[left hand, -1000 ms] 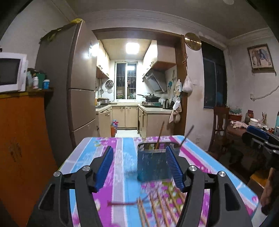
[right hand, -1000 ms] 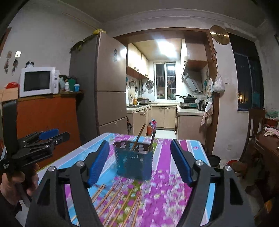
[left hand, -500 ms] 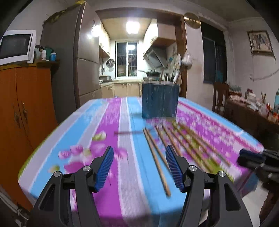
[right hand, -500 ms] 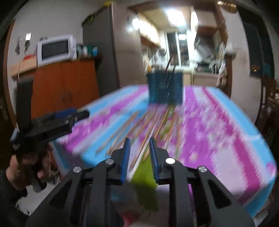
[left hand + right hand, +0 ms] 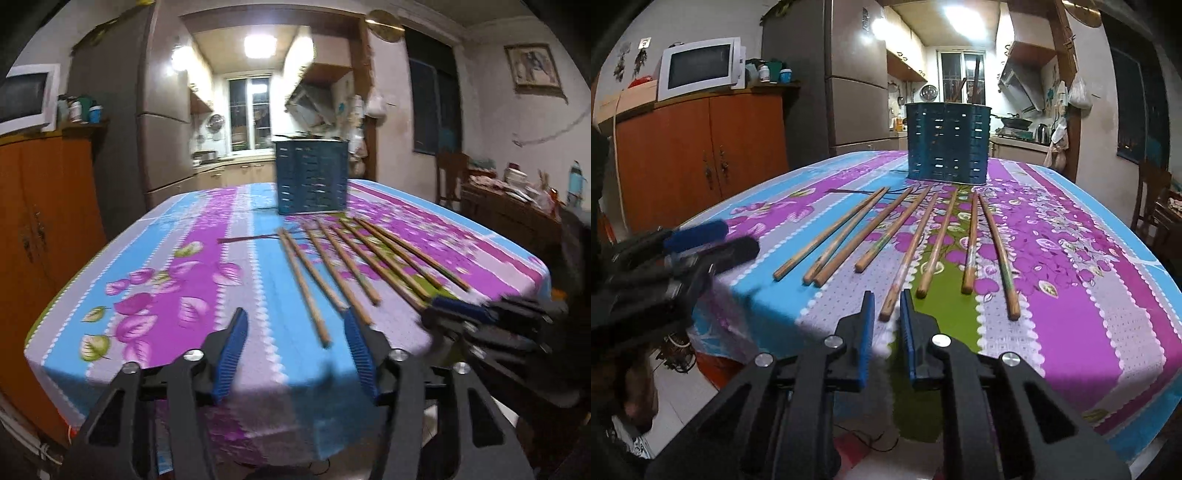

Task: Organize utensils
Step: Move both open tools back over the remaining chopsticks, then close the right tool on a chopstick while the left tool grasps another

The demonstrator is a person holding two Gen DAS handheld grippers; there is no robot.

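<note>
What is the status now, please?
Left claw open, empty; right claw nearly shut, holding nothing. Chopsticks loose on tablecloth, holder behind. Nothing in the way.

No text, label, brand, number or sign can be read in either view. The framed picture high on the wall, right of the dark window, shows only a blurred image with no legible caption. The small white tag on the wall left of the microwave bears a dark mark too small to make out. The bottles and jars just right of the microwave carry labels, but nothing on them is readable. The microwave's front shows no brand that can be told, and the blue basket carries no lettering.
</note>
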